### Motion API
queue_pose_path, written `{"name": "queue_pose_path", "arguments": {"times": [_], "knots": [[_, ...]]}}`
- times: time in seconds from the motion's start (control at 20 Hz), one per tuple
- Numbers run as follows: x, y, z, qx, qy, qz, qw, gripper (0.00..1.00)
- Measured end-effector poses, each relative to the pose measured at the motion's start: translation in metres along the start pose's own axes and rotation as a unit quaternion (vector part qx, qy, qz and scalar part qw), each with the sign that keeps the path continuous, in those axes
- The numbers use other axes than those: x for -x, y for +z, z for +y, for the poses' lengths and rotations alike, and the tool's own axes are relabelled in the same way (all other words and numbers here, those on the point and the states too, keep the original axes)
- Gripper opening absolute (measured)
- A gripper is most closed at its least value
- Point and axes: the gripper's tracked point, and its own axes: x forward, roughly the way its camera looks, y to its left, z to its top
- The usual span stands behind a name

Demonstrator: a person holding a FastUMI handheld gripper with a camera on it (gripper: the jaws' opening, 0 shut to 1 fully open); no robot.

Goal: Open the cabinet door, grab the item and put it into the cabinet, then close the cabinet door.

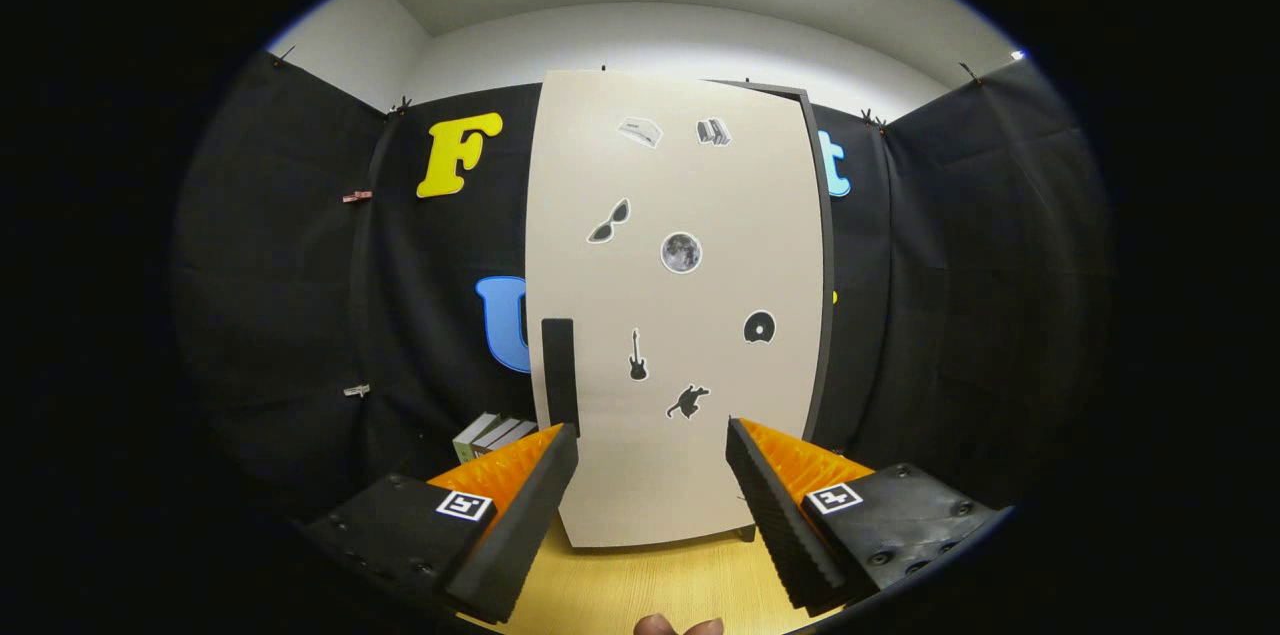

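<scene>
A tall pale cabinet (680, 315) stands upright on the wooden table straight ahead of my fingers. Its door (700, 385) carries several small stickers and looks shut. A black vertical handle (559, 375) sits on the door's left edge, just above the tip of my left finger. My gripper (652, 460) is open, its orange and black fingers spread wide with nothing between them, a short way in front of the door. A pale green boxed item (490, 437) lies on the table to the left of the cabinet, partly hidden behind my left finger (520, 515).
The light wooden table top (640, 585) runs from under the fingers to the cabinet's foot. Black cloth walls close in the left, back and right. A fingertip of a hand (678, 626) shows below, between the fingers.
</scene>
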Motion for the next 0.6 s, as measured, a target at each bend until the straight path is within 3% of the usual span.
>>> {"name": "queue_pose_path", "arguments": {"times": [0.6], "knots": [[0.0000,0.0038,0.0024,0.001,-0.005,-0.003,1.000,0.98]]}}
